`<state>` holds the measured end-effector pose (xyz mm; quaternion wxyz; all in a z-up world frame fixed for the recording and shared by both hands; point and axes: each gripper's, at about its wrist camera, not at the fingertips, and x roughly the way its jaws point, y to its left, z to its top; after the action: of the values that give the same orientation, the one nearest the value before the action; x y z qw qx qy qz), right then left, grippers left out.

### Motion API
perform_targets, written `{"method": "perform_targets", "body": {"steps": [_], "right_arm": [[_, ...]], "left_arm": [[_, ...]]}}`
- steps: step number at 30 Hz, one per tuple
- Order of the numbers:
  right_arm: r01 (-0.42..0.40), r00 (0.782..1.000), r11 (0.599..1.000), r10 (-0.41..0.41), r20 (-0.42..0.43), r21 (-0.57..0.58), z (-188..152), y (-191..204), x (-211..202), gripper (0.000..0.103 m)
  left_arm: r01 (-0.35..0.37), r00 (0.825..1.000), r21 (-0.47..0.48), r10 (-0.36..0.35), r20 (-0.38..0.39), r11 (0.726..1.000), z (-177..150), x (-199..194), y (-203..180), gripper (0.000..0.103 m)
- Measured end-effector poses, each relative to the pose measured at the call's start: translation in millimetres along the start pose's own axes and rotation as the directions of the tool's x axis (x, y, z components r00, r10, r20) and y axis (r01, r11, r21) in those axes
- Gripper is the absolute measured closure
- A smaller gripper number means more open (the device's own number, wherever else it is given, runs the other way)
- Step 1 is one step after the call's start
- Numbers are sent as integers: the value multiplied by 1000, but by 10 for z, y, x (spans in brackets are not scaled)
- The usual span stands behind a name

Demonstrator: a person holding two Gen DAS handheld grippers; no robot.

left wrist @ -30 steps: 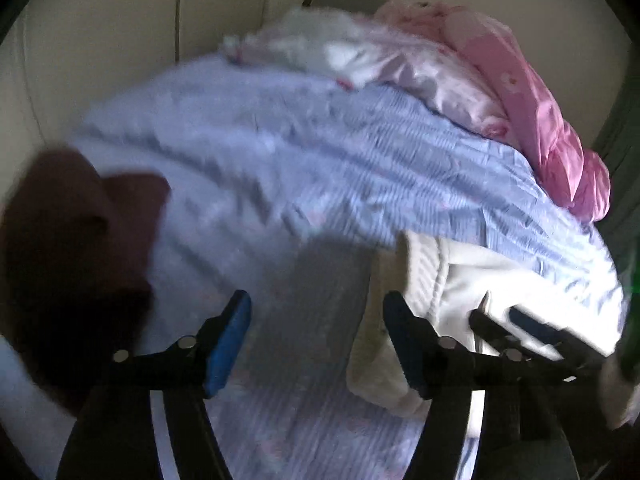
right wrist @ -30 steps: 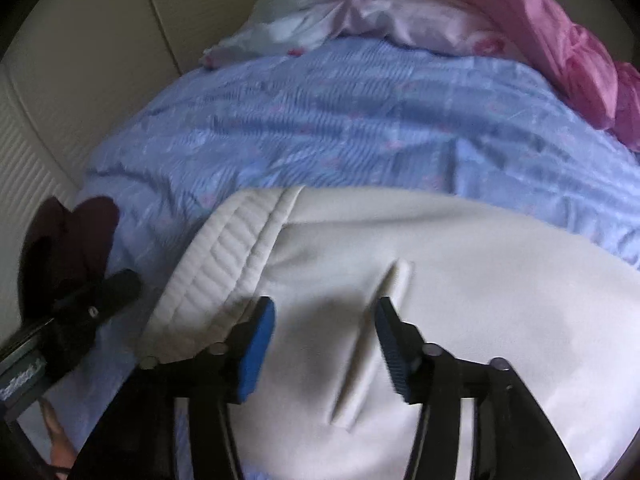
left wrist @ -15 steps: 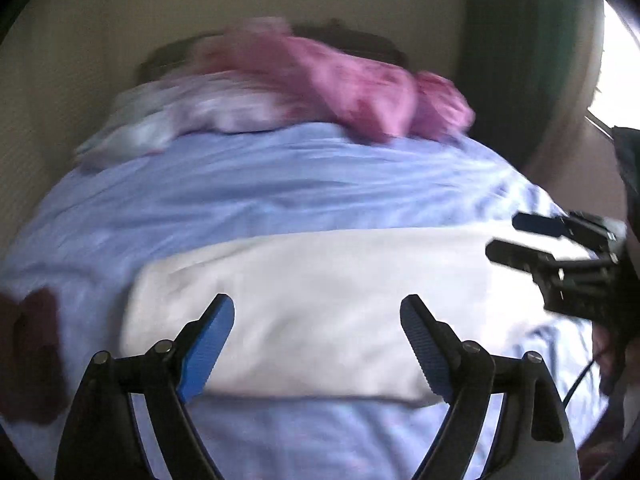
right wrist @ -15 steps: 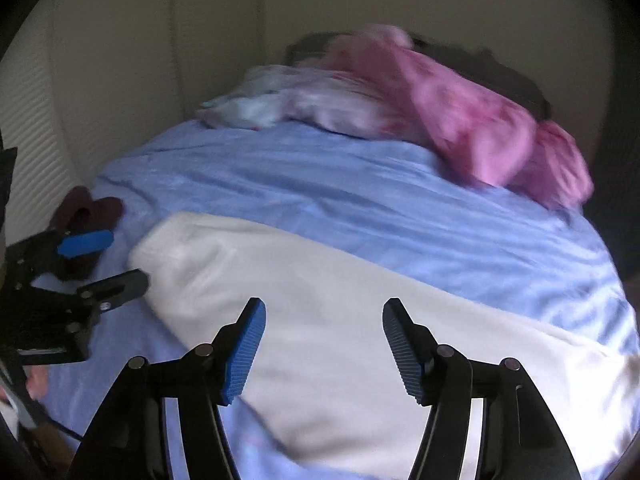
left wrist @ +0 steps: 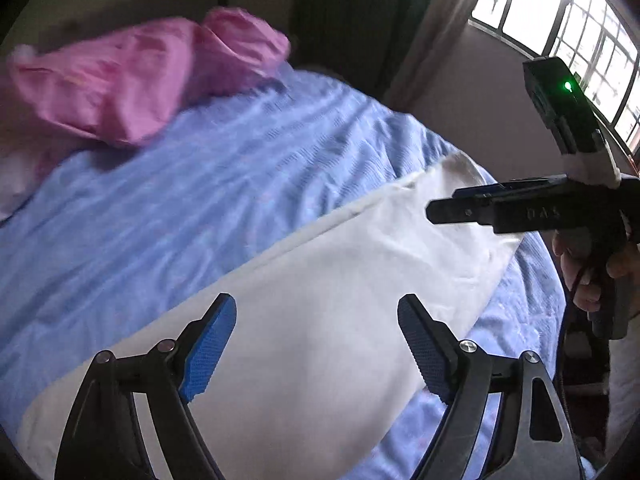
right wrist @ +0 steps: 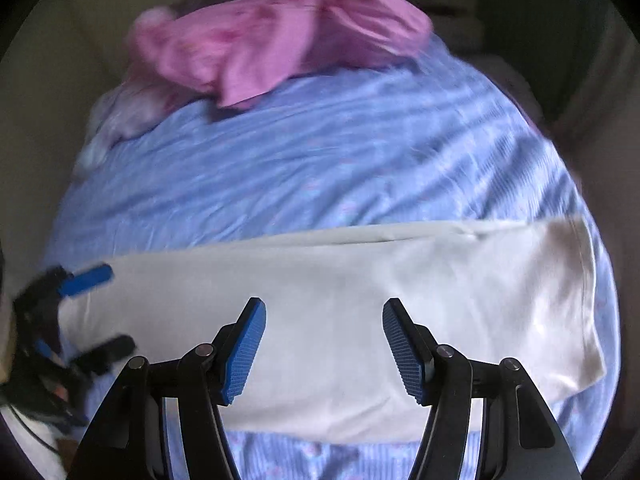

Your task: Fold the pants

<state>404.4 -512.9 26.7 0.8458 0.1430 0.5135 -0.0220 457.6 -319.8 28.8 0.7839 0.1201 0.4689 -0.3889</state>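
Pants (right wrist: 328,320) lie flat across the near side of the blue bed sheet (right wrist: 320,160), folded lengthwise into 1 long cream strip. Our left gripper (left wrist: 316,344) has just been opening, nothing between its pads; our right gripper (right wrist: 324,344) hangs apart too, empty. We judge the crosswise fold comes next: pinch both corners at 1 end, lift evenly, lay it square.

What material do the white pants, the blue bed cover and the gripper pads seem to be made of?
White pants: soft matte knit, probably cotton; smooth, with a stitched hem. Blue bed cover: thin woven cloth, matte, finely striped and wrinkled. Pads of the right gripper: blue, ribbed, probably rubber or plastic.
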Motion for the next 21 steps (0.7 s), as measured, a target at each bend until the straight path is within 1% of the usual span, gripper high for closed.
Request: {"method": "perform_targets", "body": {"steps": [1, 3, 4, 6, 7, 8, 9, 11, 12, 13, 14, 16, 17, 18, 19, 20, 21], "right_arm": [[-9, 1000, 999, 10, -21, 44, 74, -180, 92, 41], [-5, 999, 994, 8, -31, 106, 135, -368, 219, 41], [-3, 999, 990, 8, -41, 139, 179, -474, 328, 41], [4, 998, 986, 6, -59, 169, 209, -576, 463, 41], [11, 998, 984, 2, -68, 181, 228, -634, 559, 41], [15, 997, 984, -1, -75, 176, 227, -650, 616, 41], [29, 996, 988, -17, -82, 152, 244, -673, 694, 41], [61, 995, 993, -53, -81, 98, 248, -686, 772, 41], [72, 995, 995, -66, -79, 72, 255, -691, 801, 41], [83, 995, 996, -81, -66, 24, 269, -691, 852, 41], [91, 994, 996, -92, -61, -18, 284, -691, 880, 41], [83, 995, 989, -88, -38, -123, 306, -674, 907, 41], [68, 997, 970, -75, -20, -234, 296, -622, 904, 41], [71, 997, 946, -74, 2, -315, 283, -590, 884, 41], [82, 997, 928, -78, 24, -362, 273, -579, 874, 41], [105, 994, 895, -89, 57, -434, 248, -553, 853, 41], [123, 992, 864, -97, 78, -489, 220, -537, 852, 41]], "left_arm": [[-2, 1000, 0, 2, -12, 1000, 43, 76, -28, 21], [-12, 999, 45, 14, -37, 999, 185, 312, -97, 22], [-19, 999, 67, 22, -47, 998, 197, 363, -108, 23], [-20, 996, 115, 30, -87, 993, 276, 558, -167, 23], [-24, 994, 138, 38, -100, 990, 323, 645, -192, 26], [-19, 994, 156, 36, -106, 987, 347, 707, -208, 27], [-13, 993, 178, 34, -114, 984, 377, 796, -233, 27], [-15, 990, 220, 46, -135, 975, 410, 921, -263, 31], [-20, 987, 246, 58, -150, 969, 432, 1001, -277, 35], [-19, 984, 264, 64, -163, 964, 445, 1080, -285, 37], [-12, 982, 278, 63, -178, 961, 449, 1144, -285, 38], [12, 977, 307, 53, -206, 952, 436, 1242, -285, 44], [29, 975, 336, 48, -217, 941, 417, 1291, -305, 46], [32, 975, 362, 50, -215, 932, 402, 1325, -324, 48], [28, 976, 388, 58, -208, 921, 381, 1355, -337, 48], [21, 978, 415, 67, -198, 909, 360, 1395, -350, 48], [19, 979, 424, 69, -191, 906, 346, 1431, -354, 50]]}}
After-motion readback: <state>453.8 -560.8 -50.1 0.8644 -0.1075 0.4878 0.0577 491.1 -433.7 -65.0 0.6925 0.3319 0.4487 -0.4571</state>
